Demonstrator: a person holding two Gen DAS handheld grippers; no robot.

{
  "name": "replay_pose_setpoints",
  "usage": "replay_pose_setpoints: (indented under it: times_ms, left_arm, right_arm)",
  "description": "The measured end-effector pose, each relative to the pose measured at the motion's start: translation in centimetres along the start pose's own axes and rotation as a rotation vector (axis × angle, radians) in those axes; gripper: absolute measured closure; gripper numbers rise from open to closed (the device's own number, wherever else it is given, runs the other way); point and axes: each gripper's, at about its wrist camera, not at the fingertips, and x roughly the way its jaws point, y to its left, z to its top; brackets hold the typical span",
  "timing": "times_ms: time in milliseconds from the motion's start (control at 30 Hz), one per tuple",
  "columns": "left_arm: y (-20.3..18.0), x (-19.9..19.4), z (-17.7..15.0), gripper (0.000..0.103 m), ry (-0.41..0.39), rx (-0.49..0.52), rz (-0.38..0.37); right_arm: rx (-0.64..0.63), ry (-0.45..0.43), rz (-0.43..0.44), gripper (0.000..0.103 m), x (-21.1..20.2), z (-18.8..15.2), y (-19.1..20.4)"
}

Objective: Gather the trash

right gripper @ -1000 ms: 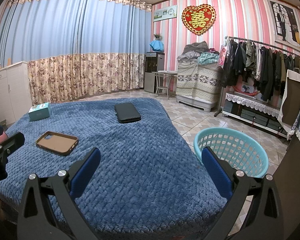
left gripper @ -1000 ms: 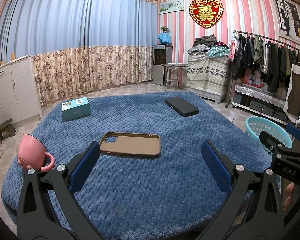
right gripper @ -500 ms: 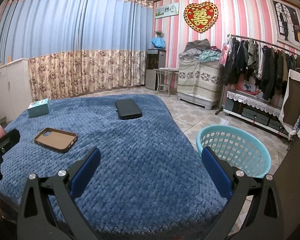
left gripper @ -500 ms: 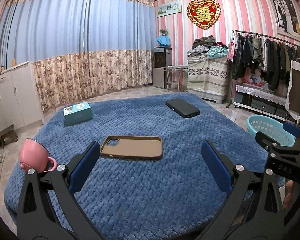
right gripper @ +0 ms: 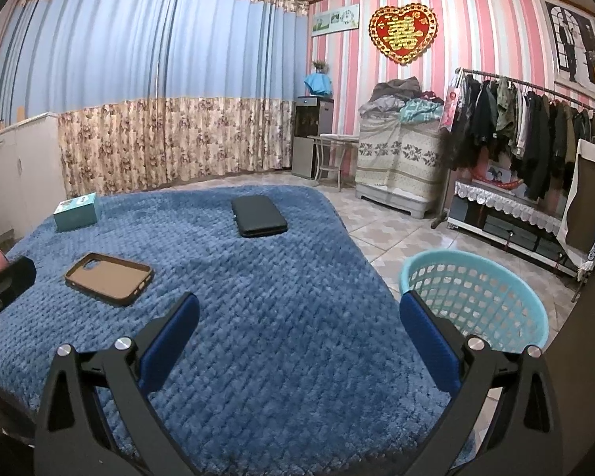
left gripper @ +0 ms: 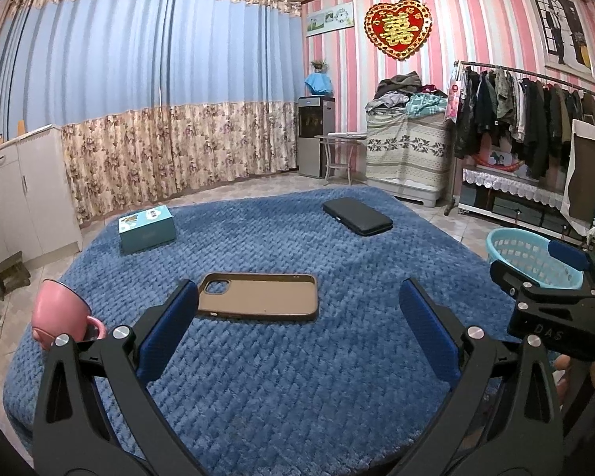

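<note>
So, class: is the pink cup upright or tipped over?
Tipped: the pink cup lies sideways on the blue blanket, rim facing left.

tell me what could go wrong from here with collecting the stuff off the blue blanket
The pink cup sits at the blanket's left edge; a nudge from the open left gripper might tip it off. The brown phone case lies flat in plush fabric, so fingers could snag the blanket. The basket stands on the floor beside the bed, so a drop could miss.

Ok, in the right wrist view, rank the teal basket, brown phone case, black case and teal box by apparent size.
1. Teal basket
2. Brown phone case
3. Black case, close to the phone case and farther off, so unsure
4. Teal box, farthest
</note>
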Motion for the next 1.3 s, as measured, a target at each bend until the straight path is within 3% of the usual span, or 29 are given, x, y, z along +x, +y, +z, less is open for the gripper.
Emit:
replay_pose_setpoints:
  times_ms: [1300]
  left_arm:
    - [0.5, 0.9, 0.1, 0.005, 0.002, -0.025, -0.005]
  right_arm:
    - [0.01, -0.045, 0.015, 0.004, -1.1, 0.7, 0.5]
